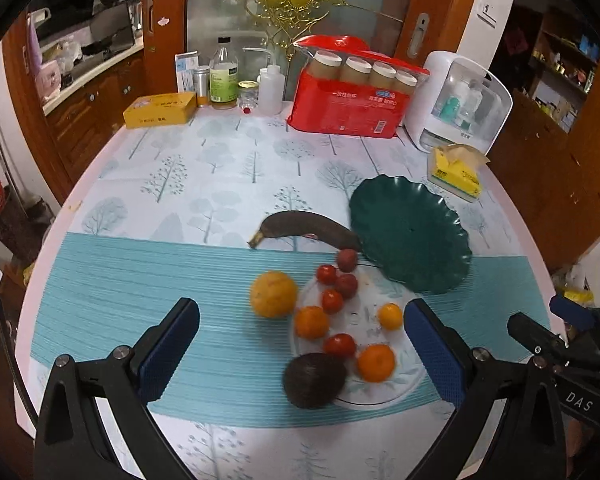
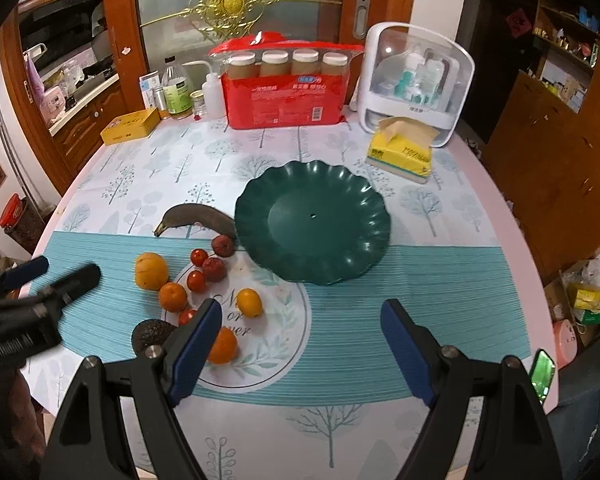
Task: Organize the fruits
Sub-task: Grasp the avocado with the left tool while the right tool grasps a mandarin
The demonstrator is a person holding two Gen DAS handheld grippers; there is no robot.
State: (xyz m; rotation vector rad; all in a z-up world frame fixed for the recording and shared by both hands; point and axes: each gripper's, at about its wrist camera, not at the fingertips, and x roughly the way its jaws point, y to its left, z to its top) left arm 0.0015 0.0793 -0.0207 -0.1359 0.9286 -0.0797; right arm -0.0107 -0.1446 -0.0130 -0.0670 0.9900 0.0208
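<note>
Left hand-held gripper [image 1: 302, 332]: jaws spread wide, holding nothing, above the fruit.
Right hand-held gripper [image 2: 302, 334]: likewise agape, bare.
Banana [image 2: 198, 218]: dark brown, overripe, touching the green plate's [image 2: 364, 200] left rim.
Avocado [image 1: 314, 380]: dark, nearest on the tabletop [image 2: 420, 280].
Oranges: 1 large orange [image 1: 273, 294], dull yellow, left of the cluster; smaller ones bright.
Cherry tomatoes: red, glossy, between the oranges.
</note>
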